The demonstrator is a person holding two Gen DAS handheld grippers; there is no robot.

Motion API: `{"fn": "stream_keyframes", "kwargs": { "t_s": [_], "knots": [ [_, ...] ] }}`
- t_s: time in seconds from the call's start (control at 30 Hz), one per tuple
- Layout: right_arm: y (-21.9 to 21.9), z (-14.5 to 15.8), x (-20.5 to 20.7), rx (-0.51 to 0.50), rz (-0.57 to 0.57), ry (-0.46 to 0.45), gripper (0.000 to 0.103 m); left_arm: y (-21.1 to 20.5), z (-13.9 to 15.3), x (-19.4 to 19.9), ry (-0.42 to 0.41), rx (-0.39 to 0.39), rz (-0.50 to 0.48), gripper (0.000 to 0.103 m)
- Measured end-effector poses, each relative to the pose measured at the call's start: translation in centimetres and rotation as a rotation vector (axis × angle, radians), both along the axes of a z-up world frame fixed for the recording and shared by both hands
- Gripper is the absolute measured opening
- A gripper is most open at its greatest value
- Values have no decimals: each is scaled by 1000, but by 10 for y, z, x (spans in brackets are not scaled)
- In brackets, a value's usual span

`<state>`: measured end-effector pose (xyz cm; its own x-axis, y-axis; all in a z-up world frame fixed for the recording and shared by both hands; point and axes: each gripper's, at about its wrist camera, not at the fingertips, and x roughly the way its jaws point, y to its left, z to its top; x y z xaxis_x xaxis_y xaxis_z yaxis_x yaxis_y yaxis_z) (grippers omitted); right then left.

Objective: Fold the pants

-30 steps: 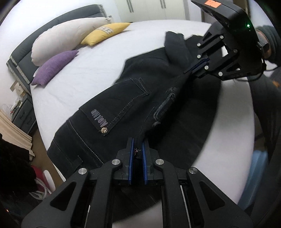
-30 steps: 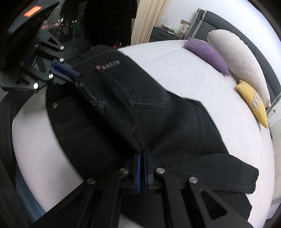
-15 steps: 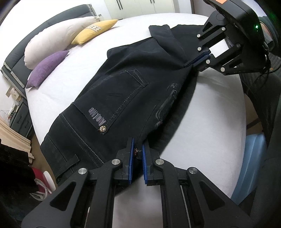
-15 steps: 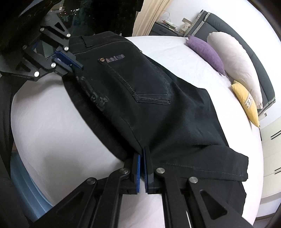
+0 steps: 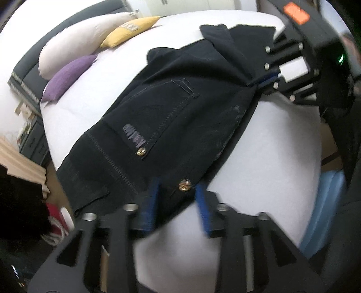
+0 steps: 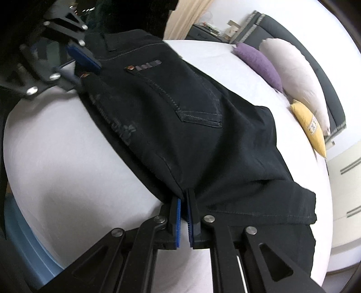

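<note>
Black pants (image 5: 171, 121) lie folded lengthwise on the white bed (image 5: 266, 162), back pocket up; they also show in the right wrist view (image 6: 185, 126). My left gripper (image 5: 178, 191) is open, its blue pads either side of the waistband corner with a brass button. My right gripper (image 6: 183, 200) is shut on the pants' near edge at the thigh. In the left wrist view the right gripper (image 5: 268, 77) pinches the fabric at the far end. In the right wrist view the left gripper (image 6: 83, 65) stands open at the waistband.
Purple (image 5: 67, 78), white (image 5: 90, 38) and yellow (image 5: 133, 29) pillows lie at the dark headboard (image 6: 315, 60). A blue bin (image 5: 325, 202) stands by the bed's near edge. A nightstand (image 5: 33, 139) and a curtain (image 6: 185, 18) are at the bed's side.
My left gripper has opened and let go of the waistband. The pants have come down flat onto the bed. My right gripper stays shut on the fabric.
</note>
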<state>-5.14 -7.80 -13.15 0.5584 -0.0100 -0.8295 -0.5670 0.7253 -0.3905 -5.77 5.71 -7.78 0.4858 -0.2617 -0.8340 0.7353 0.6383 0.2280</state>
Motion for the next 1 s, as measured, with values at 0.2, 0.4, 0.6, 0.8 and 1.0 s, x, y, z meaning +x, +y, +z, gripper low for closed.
{"fn": "stream_keyframes", "kwargs": {
  "t_s": [0.2, 0.4, 0.6, 0.8, 1.0],
  "knots": [
    [-11, 5, 0, 82, -53, -6, 10, 0, 61, 10, -47, -201, 88, 77],
    [-53, 34, 11, 368, -180, 107, 46, -45, 33, 84, 81, -298, 241, 75],
    [-223, 56, 52, 857, -650, 101, 55, -71, -27, 106, 209, -229, 297, 59],
    [-377, 14, 95, 1292, -1008, 72, 56, -70, -31, 117, 244, -261, 327, 59],
    [-420, -29, 134, 1426, -1179, 93, 47, -80, -36, 121, 255, -251, 335, 59]
  ]
}}
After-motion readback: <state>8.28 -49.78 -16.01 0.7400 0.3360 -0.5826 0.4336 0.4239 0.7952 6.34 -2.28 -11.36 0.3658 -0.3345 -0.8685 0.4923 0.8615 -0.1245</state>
